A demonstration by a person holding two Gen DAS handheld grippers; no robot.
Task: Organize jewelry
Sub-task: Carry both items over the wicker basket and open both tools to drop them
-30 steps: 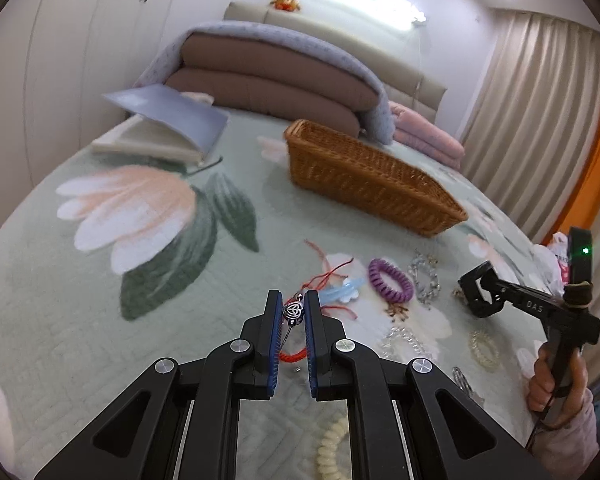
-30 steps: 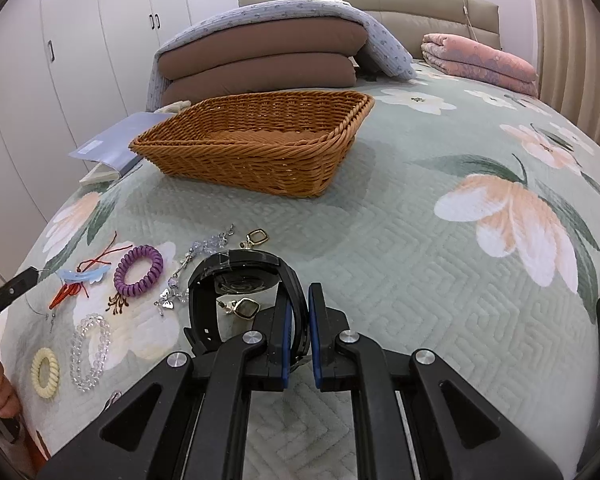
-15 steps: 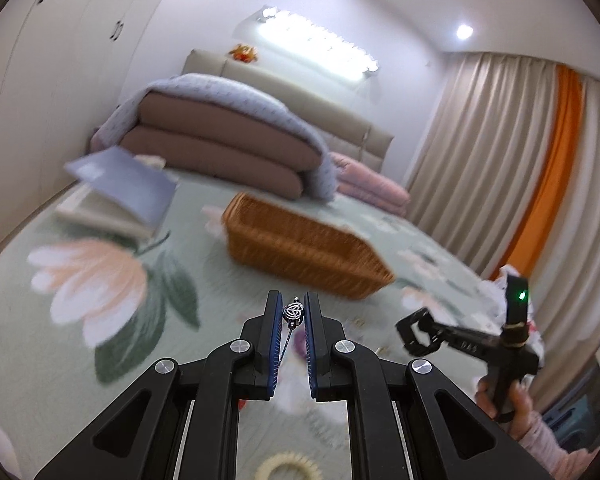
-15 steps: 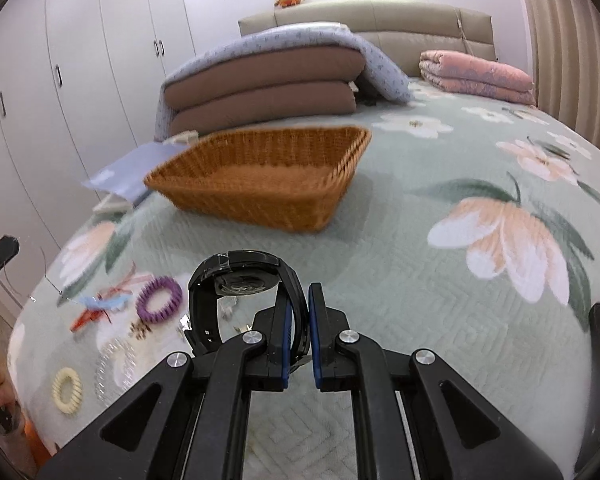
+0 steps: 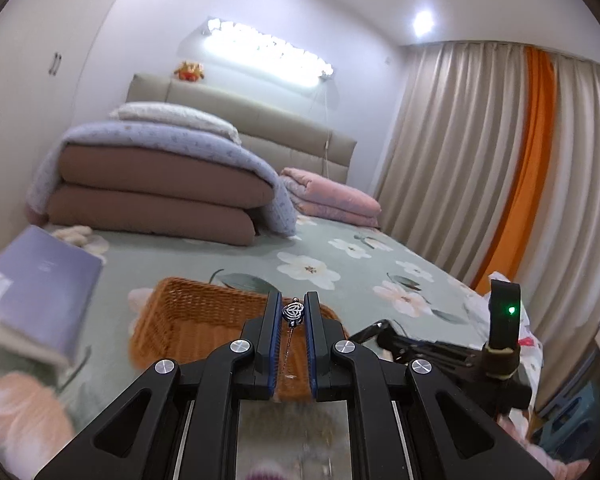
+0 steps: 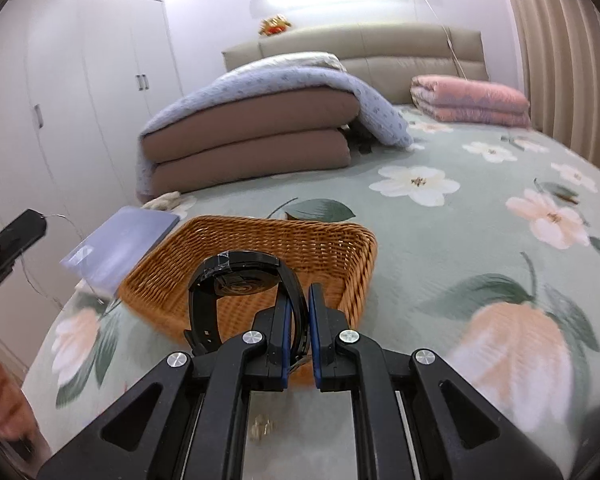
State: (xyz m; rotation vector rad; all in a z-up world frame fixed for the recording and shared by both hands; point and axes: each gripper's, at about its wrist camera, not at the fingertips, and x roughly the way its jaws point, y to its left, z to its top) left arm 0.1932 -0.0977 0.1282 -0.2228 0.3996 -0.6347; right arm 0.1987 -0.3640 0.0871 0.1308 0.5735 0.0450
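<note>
- The left gripper [image 5: 293,312] is clamped on a small silver charm [image 5: 293,311], an openwork heart-like knot pinched at the very tips between the blue-lined fingers, with a thin thread hanging straight down from it inside the gap.
- The right gripper [image 6: 299,312] is closed on the strap of a black wristwatch [image 6: 242,280]; the round case tilts above and to the left of the fingers, a strip of clear tape across its top edge, and the band loops down on the left side.
- Both loads are held in the air in front of a woven wicker basket [image 6: 260,236], which sits on the floral green bedspread [image 6: 480,216]; neither piece touches the basket.
- In the left wrist view the right gripper appears at lower right, a green light glowing on its upright post.
- A lavender book [image 5: 36,292] lies just left of the basket.
- Farther back, folded brown quilts [image 6: 252,136] under a blue cover and a pink blanket [image 6: 468,98] rest against the beige headboard.
</note>
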